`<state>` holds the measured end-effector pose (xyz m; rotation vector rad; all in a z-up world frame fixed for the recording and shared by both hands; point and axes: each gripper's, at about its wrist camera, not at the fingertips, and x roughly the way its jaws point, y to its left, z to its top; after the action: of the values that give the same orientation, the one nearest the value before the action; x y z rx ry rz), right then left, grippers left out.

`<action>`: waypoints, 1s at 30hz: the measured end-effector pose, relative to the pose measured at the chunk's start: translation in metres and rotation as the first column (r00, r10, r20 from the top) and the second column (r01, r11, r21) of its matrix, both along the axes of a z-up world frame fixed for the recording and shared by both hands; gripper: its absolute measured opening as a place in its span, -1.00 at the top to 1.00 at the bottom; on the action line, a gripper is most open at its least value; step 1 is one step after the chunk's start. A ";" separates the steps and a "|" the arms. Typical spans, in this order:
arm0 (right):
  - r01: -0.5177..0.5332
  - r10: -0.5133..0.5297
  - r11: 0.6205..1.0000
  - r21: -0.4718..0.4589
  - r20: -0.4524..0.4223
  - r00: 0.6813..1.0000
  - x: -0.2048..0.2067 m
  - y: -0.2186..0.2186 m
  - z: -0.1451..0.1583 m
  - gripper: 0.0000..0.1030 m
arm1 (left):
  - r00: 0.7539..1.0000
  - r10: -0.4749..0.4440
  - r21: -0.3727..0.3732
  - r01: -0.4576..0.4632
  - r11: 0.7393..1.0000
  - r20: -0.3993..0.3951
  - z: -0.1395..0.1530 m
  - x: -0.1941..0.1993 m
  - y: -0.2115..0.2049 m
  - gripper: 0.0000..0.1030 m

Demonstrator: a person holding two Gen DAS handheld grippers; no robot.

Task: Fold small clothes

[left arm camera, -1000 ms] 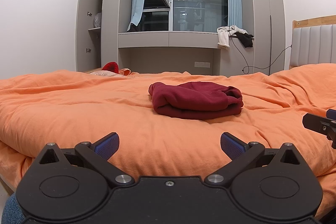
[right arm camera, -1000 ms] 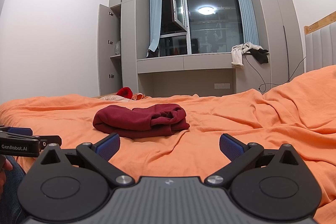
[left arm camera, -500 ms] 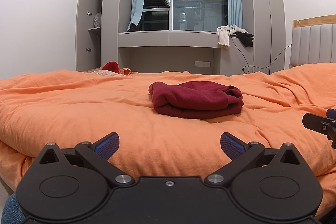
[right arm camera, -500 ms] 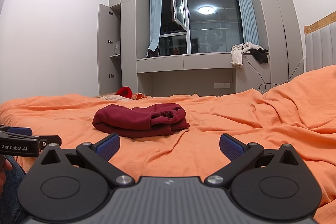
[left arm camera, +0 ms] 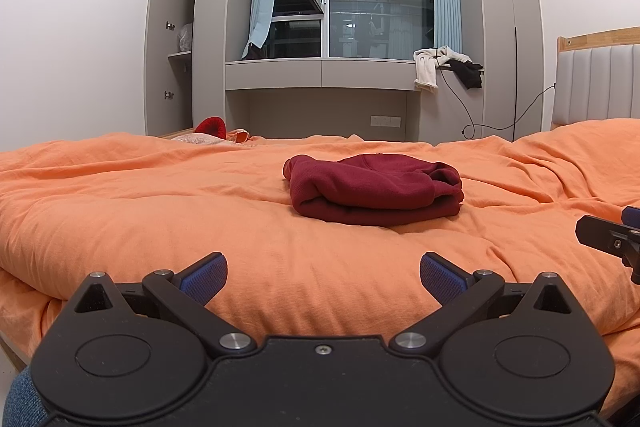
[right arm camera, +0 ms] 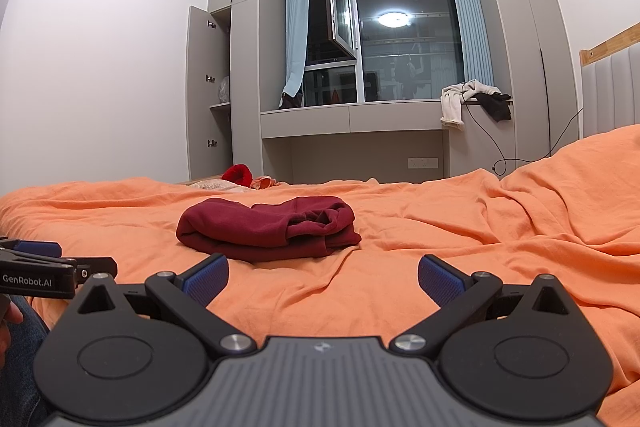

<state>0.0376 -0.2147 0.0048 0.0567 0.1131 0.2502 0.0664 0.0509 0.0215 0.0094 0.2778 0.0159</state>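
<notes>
Dark red knit garment [left arm camera: 374, 190], folded into a compact, layered bundle with rounded upper fold and bunched edges at its right end [right arm camera: 276, 227], lying flat near the middle of the orange duvet [left arm camera: 140, 211].

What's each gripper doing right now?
Left gripper: open, holding nothing, short of the folded maroon garment.
Right gripper: open, holding nothing.

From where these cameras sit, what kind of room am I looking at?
A bedroom, most likely in a home. A bed with an orange duvet fills the foreground, a padded headboard stands at the right, and grey built-in wardrobes frame the window.
</notes>
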 end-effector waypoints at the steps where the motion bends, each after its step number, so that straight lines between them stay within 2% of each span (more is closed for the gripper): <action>1: 0.000 0.000 1.000 0.000 0.000 1.000 0.000 0.000 0.000 -1.00 | 1.000 0.000 0.000 0.000 1.000 0.000 0.000 0.000 0.000 -0.99; 21: 0.000 0.000 1.000 -0.001 -0.001 1.000 0.000 -0.001 -0.001 -1.00 | 1.000 -0.001 0.000 0.001 1.000 -0.001 0.001 0.000 0.000 -0.99; 30: 0.000 0.000 1.000 -0.002 -0.002 1.000 0.000 0.000 0.000 -1.00 | 0.999 -0.049 0.030 0.048 0.998 0.016 -0.004 -0.007 -0.004 -0.99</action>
<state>0.0372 -0.2146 0.0049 0.0550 0.1149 0.2503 0.0598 0.0467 0.0172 0.0456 0.2601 -0.0281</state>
